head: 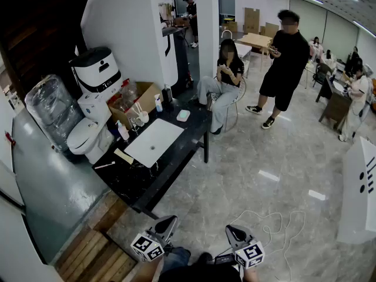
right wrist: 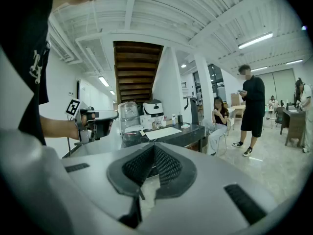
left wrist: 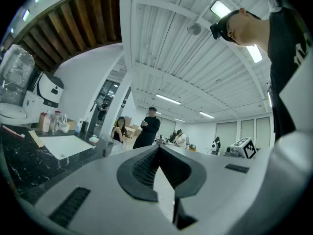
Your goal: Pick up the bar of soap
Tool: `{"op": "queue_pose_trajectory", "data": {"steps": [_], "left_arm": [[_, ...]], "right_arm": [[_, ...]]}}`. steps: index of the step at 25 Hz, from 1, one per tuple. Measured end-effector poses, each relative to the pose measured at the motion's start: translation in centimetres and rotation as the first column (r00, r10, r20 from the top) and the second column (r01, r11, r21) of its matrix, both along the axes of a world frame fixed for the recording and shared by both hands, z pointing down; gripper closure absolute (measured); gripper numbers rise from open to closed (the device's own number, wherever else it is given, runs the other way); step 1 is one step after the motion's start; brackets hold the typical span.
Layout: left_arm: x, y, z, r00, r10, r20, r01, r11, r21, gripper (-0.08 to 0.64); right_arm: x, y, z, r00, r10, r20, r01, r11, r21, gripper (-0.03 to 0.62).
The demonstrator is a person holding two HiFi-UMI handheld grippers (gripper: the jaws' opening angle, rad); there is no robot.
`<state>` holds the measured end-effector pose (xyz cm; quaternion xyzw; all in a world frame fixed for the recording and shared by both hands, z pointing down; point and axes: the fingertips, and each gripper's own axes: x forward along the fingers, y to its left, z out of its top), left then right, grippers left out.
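Observation:
A pale bar of soap [head: 183, 115] lies on the far end of a black counter [head: 176, 151], beyond the white sink [head: 154, 141]. It shows small in the left gripper view as the soap [left wrist: 93, 139] and in the right gripper view as the soap [right wrist: 185, 126]. Both grippers hover low at the bottom of the head view, well short of the counter. My left gripper [head: 169, 222] [left wrist: 157, 148] is shut and holds nothing. My right gripper [head: 232, 231] [right wrist: 153, 146] is also shut, its pads meeting at the tip with nothing between them.
Bottles, cups and a cardboard box [head: 141, 97] crowd the counter's back edge. A toilet [head: 87, 136] and a wrapped water jug [head: 51, 107] stand at the left. A seated person [head: 226, 78] and a standing person [head: 286, 60] are beyond. A cable [head: 276, 222] lies on the floor.

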<state>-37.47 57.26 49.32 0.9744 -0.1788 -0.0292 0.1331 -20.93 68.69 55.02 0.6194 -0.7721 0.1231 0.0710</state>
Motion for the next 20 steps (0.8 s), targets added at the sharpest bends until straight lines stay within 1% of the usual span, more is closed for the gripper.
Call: {"op": "queue_pose_trajectory", "data": {"steps": [4,7,12,17,20], "left_arm": [[0.2,-0.3,-0.2,1.0,-0.001,-0.02,0.001,1.0,-0.007,0.552],[0.5,-0.3,-0.2,1.0,0.003,-0.029,-0.003,1.0,-0.009,0.552],[-0.3,-0.8,-0.2,1.0,-0.021,-0.02,0.02,1.0,-0.012,0.552],[-1.7,-1.6,0.5,0.998,-0.059,-0.016,0.058,0.997,-0.041,0.552],[-2.0,-2.3,0.8,0.998,-0.071,0.001,0.071,0.996,-0.058,0.552]], "right_arm": [[-0.2,-0.6,-0.4,1.0,-0.011,-0.015,0.011,1.0,0.006,0.584],[-0.2,-0.6,-0.1,1.0,-0.021,-0.021,0.021,1.0,-0.004,0.584],[-0.4,-0.9,-0.1,1.0,-0.022,-0.007,0.022,1.0,-0.005,0.584],[-1.0,-2.4,0.4,0.999,-0.047,-0.008,0.047,0.999,-0.013,0.584],[-1.2,-3.9,0.3,0.998,-0.063,-0.007,0.063,0.998,-0.011,0.584]]}}
